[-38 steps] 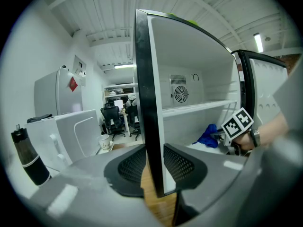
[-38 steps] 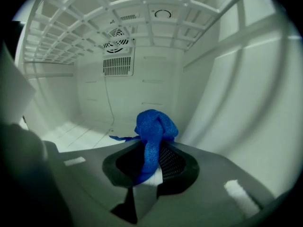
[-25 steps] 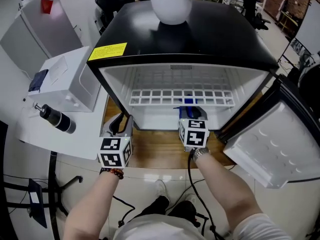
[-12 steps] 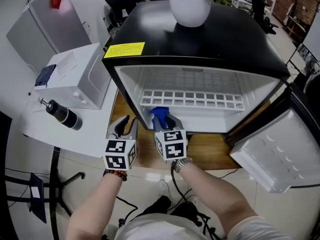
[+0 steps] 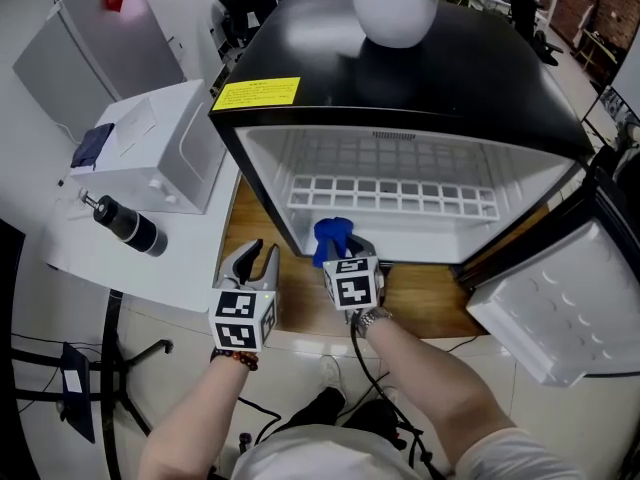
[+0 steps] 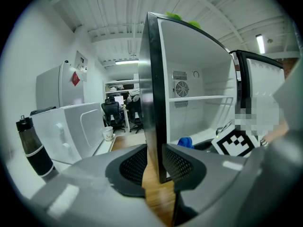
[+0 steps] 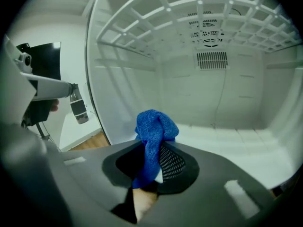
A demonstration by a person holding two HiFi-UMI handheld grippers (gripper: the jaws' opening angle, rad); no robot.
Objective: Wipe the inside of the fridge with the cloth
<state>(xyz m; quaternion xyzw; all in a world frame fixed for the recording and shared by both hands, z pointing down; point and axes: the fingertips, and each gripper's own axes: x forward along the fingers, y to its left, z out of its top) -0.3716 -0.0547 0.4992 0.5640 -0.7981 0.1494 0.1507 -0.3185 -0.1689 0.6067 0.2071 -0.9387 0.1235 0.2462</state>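
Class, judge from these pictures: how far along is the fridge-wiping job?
Done: the black fridge has its white door open, and the right claw is shut on the bunched blue cloth. In hand: the cloth is at the opening's lower left. Left: wiping the white interior walls and wire shelf.

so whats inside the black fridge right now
A white wire shelf, a vent grille on the back wall, and a white floor. The blue cloth in the right tool hides a front patch of floor.
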